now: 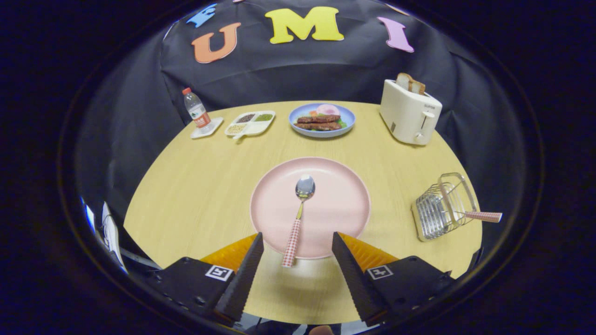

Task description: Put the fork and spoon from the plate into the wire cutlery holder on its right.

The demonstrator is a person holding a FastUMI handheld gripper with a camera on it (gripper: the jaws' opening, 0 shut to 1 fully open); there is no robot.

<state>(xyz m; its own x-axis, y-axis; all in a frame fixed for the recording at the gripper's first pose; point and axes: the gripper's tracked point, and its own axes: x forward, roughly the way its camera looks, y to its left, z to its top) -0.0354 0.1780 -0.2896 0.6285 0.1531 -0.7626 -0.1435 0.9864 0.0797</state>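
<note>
Fingers spread wide apart, gripping nothing, hovering over the near edge of the bench. Gripper lined up on the spoon: its checked handle end sits between the fingertips, touching neither, poking out past the near rim of the pink plate. Spoon bowl lies face up near plate centre, just ahead of the fingers. Wire cutlery holder sits to the right of the plate, well apart from it, beyond the right finger. A checked handle sticks out of the holder toward the right, probably the fork; its head can't be made out. Far side of the bench: water bottle on a small coaster, divided tray, blue plate of food, toaster with bread in it.
</note>
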